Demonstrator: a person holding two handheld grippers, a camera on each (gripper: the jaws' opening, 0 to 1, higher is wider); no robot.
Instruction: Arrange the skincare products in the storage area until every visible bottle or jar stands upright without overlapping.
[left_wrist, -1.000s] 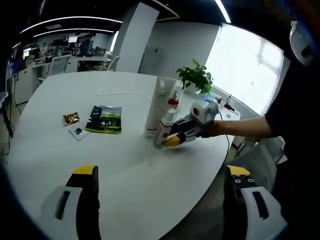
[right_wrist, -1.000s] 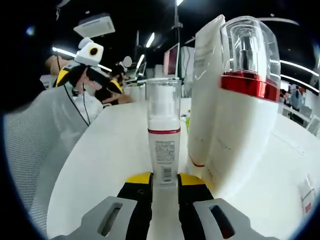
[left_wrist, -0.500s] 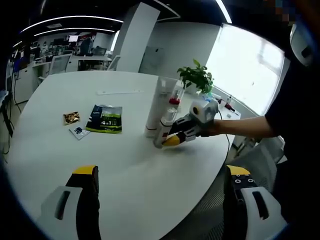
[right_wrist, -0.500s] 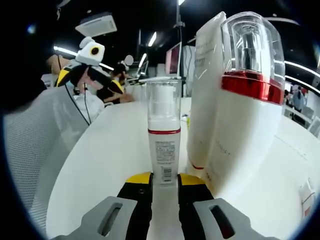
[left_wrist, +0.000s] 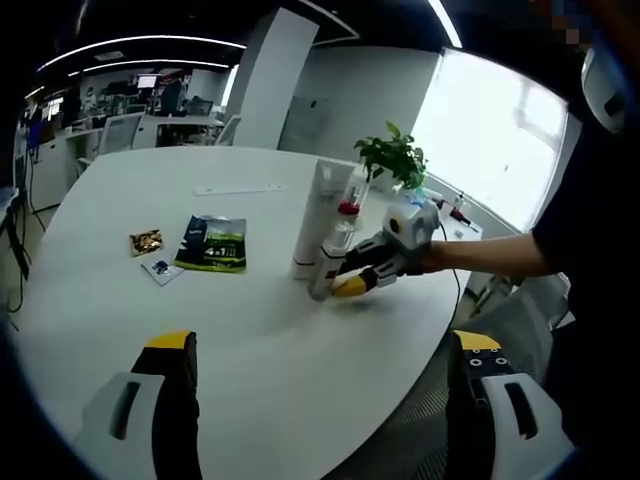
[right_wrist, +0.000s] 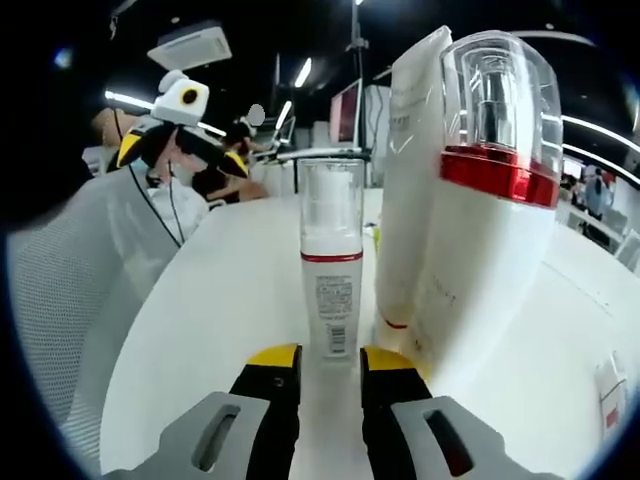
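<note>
Here, your right gripper has its jaws slightly parted around the base of a slim pump bottle, upright on the white table. It looks light and tippy; grip low. Beyond, your left gripper is wide apart.

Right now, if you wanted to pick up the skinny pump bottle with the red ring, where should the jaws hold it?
Probably the white labelled body of the slim pump bottle, below the red ring, not the clear cap, which may pop off. It stands upright, so come in level from the right gripper side; the big red-collared bottle and white tube crowd its other side.
</note>
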